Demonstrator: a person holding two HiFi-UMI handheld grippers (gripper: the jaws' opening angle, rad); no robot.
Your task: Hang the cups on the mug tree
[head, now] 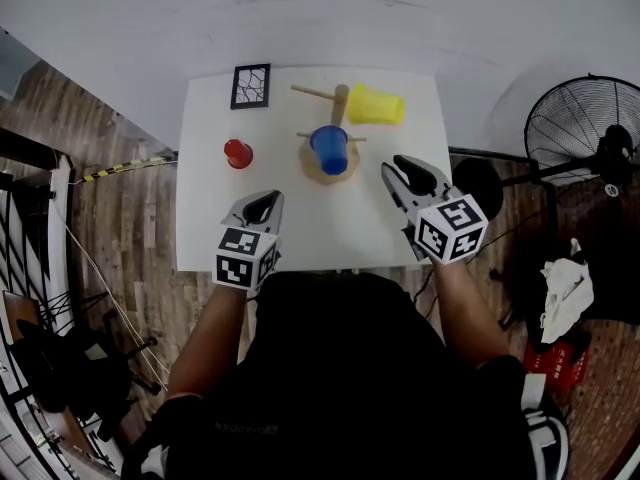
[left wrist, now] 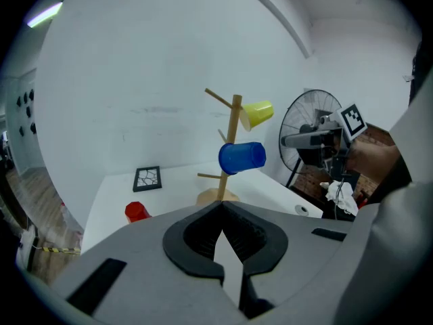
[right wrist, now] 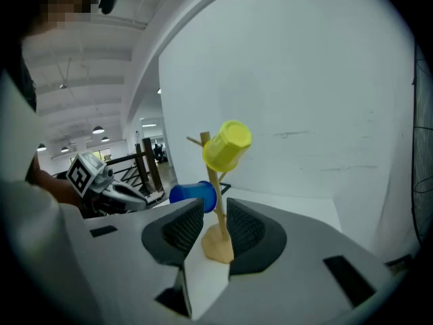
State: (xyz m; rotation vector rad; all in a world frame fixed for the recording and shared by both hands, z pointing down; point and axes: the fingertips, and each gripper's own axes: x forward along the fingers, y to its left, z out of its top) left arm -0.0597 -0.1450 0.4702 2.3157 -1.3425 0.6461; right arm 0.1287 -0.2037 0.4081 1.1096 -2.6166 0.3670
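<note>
Cups: blue cup [head: 329, 149] and yellow cup [head: 376, 105] are hung on mug tree [head: 340, 96]; red cup [head: 237, 153] is stood left.
Left gripper [head: 262, 206]: jaws together, held near of red cup.
Right gripper [head: 400, 168]: jaws apart, empty, held right of mug tree.

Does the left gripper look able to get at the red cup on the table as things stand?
Probably yes. The red cup stands alone ahead of the left gripper, with bare table between them, and the mug tree is off to the side. The jaws are shut, so they must open first.
</note>
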